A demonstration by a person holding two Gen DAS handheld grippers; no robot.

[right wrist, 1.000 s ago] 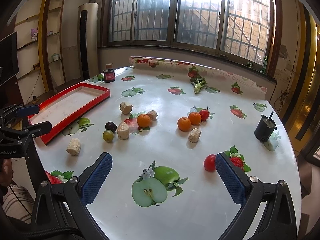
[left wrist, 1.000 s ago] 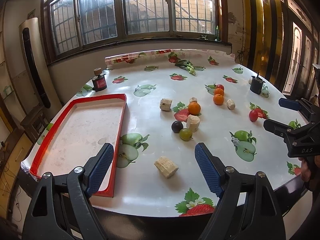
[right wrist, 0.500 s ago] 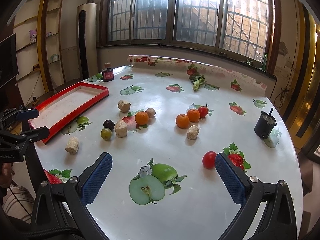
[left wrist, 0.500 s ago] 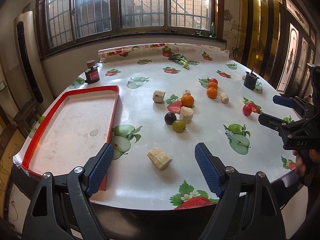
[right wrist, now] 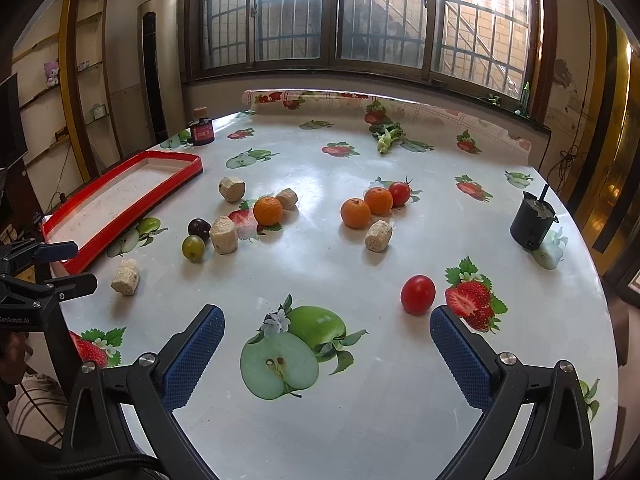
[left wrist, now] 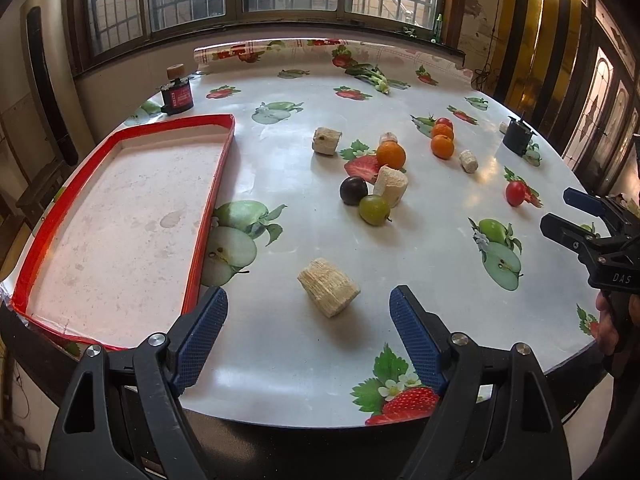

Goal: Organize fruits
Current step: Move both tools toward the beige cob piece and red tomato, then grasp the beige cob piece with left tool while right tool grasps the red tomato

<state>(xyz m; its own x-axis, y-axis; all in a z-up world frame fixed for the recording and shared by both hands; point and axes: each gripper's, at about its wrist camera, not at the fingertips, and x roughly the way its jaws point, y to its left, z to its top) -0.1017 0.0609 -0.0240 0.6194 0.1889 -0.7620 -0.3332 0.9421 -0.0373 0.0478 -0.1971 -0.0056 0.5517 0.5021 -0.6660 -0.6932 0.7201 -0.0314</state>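
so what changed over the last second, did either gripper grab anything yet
Nothing grabbed. The left gripper has eased forward and down toward the nearest corn piece, which now looms larger between its open fingers. The right gripper crept in a little toward the lone red tomato, also open. The fruits, corn pieces and red tray all lie where they were.

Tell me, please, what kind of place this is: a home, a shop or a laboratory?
Most likely a room in a home. A round table wears a fruit-print oilcloth, barred windows run behind it, and a standing air conditioner and wall shelves with a plush toy fill the corner.
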